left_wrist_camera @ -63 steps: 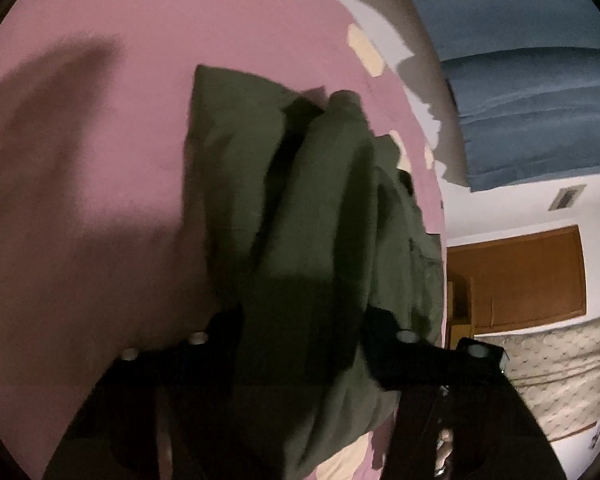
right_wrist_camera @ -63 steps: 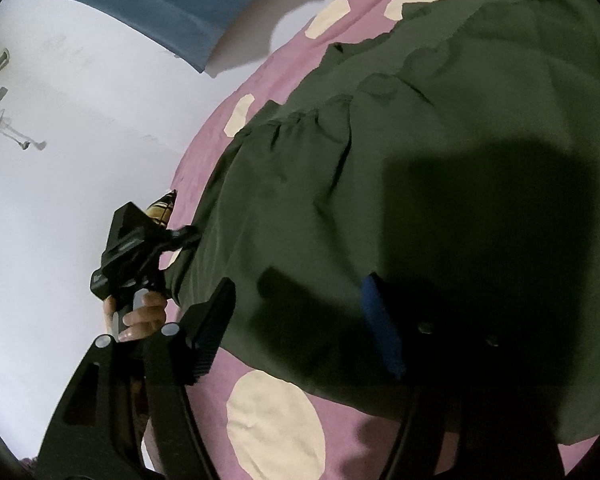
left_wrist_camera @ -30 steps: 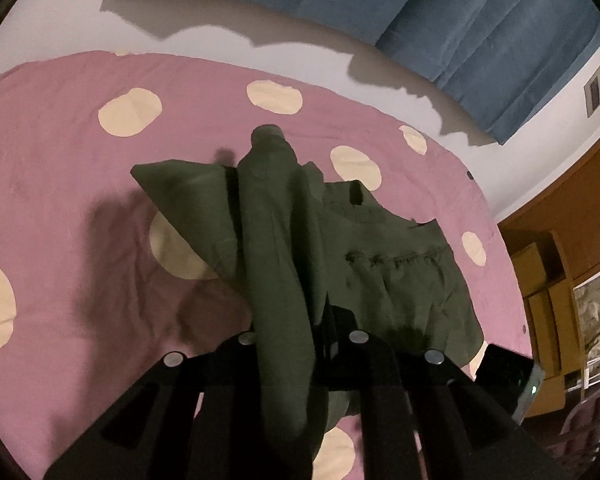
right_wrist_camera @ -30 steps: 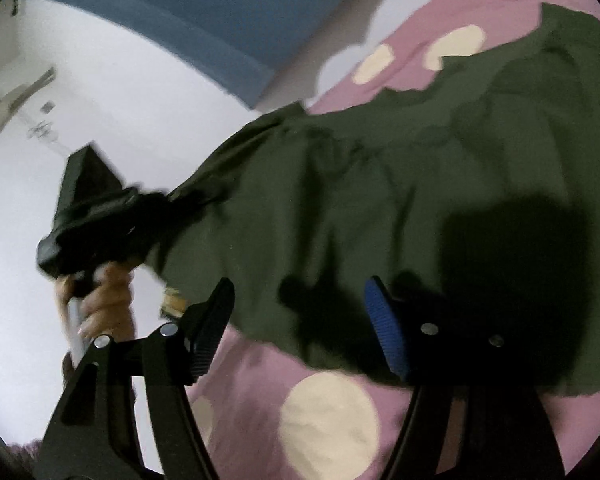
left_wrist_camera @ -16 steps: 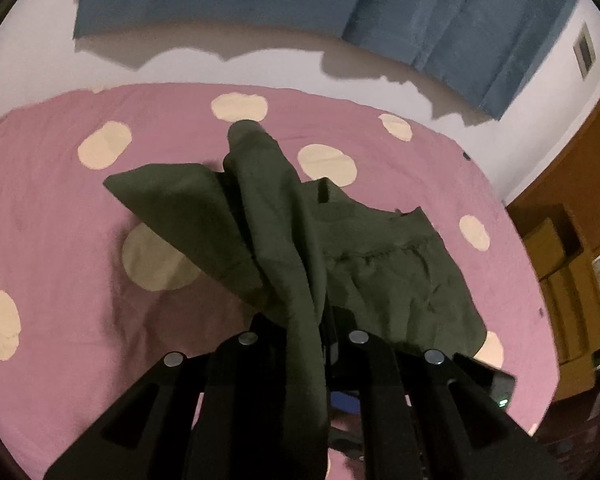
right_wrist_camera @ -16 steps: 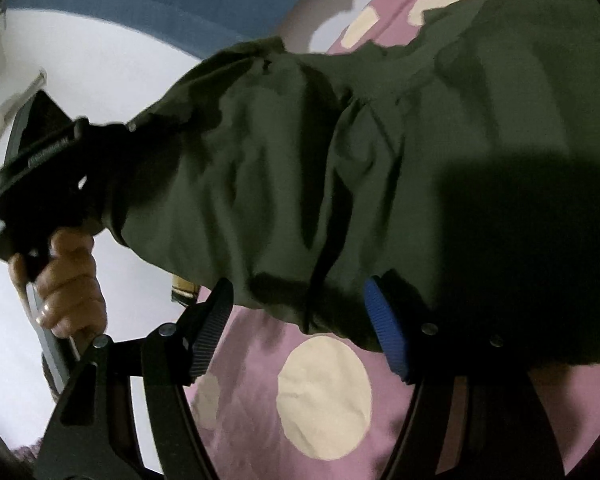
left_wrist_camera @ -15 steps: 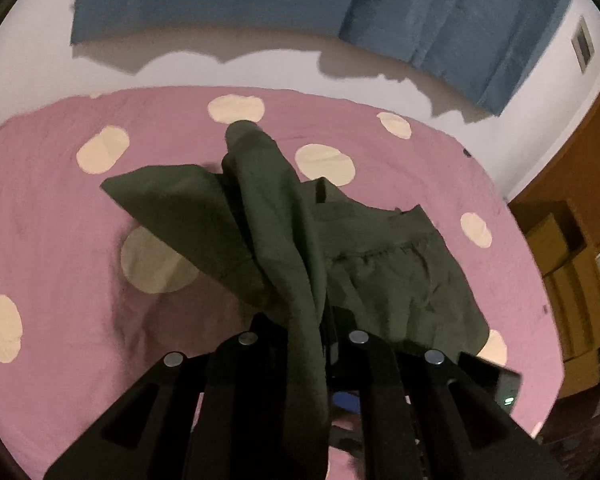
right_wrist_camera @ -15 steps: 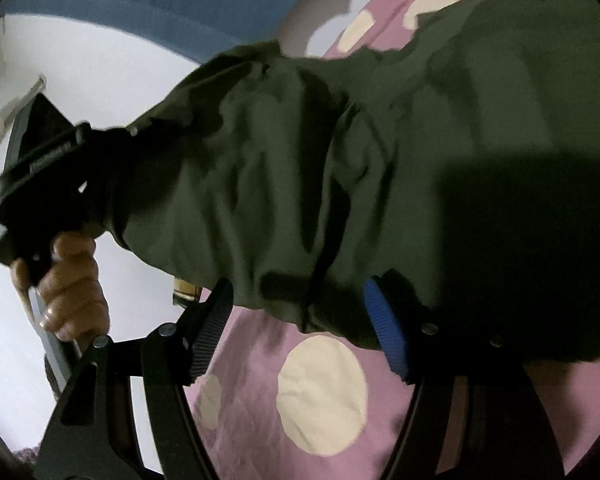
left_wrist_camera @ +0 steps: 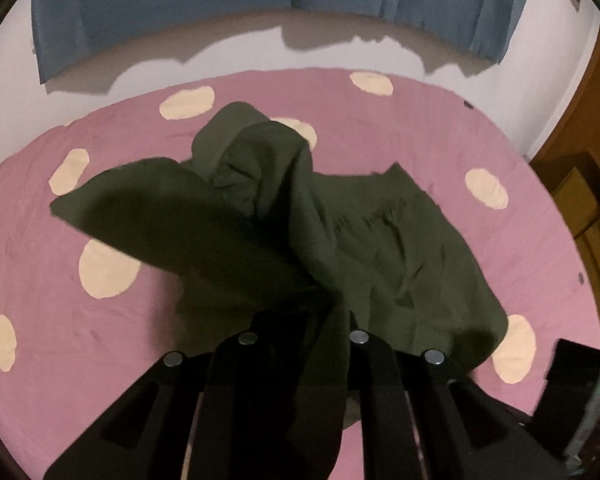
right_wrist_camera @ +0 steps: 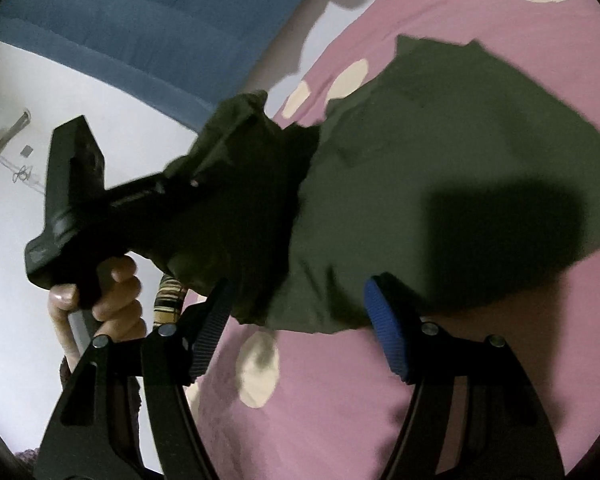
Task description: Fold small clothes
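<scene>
Bedroom: blue curtain (left_wrist_camera: 260, 0) along the far wall, wooden furniture (left_wrist_camera: 580, 200) at the right edge, pink sheet with cream dots (left_wrist_camera: 60, 312) covering the bed and serving as the work surface.

Left first. The left gripper (left_wrist_camera: 304, 340) is clamped tight on a bunched edge of the dark green garment (left_wrist_camera: 400, 248), fabric running up between its fingers. That edge is lifted off the bed; from it the cloth drapes in a hump toward the far side, one flap reaching out left over the sheet. In the right wrist view the same gripper (right_wrist_camera: 204, 184) is raised at the left, handle in the person's hand (right_wrist_camera: 108, 292), cloth wrapped over its front.

Middle and right: the rest of the garment lies spread flat on the sheet, a gathered seam showing on its right half.

The right gripper (right_wrist_camera: 296, 312) is wide open, holding nothing, blue pads (right_wrist_camera: 384, 312) just above the garment's near hem.

Step, as I judge it: mid-fold, the left side being carried over the body. Next likely calls for laying the lifted edge down across the flat part, the right gripper pinning or pinching the near hem so the cloth doesn't drag.
</scene>
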Tool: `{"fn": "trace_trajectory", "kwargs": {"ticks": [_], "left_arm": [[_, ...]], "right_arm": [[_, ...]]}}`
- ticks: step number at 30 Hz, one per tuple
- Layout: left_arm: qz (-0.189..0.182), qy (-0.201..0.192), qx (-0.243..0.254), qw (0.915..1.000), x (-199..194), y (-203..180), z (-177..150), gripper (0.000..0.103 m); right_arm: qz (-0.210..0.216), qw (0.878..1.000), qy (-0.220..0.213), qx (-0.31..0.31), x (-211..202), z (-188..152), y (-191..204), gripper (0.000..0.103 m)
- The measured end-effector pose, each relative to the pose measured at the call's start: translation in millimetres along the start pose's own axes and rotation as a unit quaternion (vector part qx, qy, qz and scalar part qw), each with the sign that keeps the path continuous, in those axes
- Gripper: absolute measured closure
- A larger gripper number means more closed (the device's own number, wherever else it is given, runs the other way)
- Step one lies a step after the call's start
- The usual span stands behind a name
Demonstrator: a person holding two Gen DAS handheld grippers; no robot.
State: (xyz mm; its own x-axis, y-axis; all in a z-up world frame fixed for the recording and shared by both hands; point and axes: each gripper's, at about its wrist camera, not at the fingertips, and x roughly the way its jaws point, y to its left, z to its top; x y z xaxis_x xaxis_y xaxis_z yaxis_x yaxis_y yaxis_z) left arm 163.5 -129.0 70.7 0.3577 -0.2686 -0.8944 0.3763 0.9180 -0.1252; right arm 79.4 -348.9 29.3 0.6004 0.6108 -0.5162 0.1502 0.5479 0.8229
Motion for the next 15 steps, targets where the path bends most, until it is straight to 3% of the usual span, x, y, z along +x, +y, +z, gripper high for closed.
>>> {"fn": "trace_trajectory", "kwargs": {"ticks": [7,15], "left_arm": [[0.071,0.002,0.032,0.997,28,-37,-12,0.09],[0.144,-0.008,0.076,0.9866,53,-67,-29,0.09]], "right_arm": [[-0.009,1.0,-0.016,0.012,-21,-4,-12,0.035],[-0.009,0.999,-0.028,0.03,-54,-10,-28,0.035]]}}
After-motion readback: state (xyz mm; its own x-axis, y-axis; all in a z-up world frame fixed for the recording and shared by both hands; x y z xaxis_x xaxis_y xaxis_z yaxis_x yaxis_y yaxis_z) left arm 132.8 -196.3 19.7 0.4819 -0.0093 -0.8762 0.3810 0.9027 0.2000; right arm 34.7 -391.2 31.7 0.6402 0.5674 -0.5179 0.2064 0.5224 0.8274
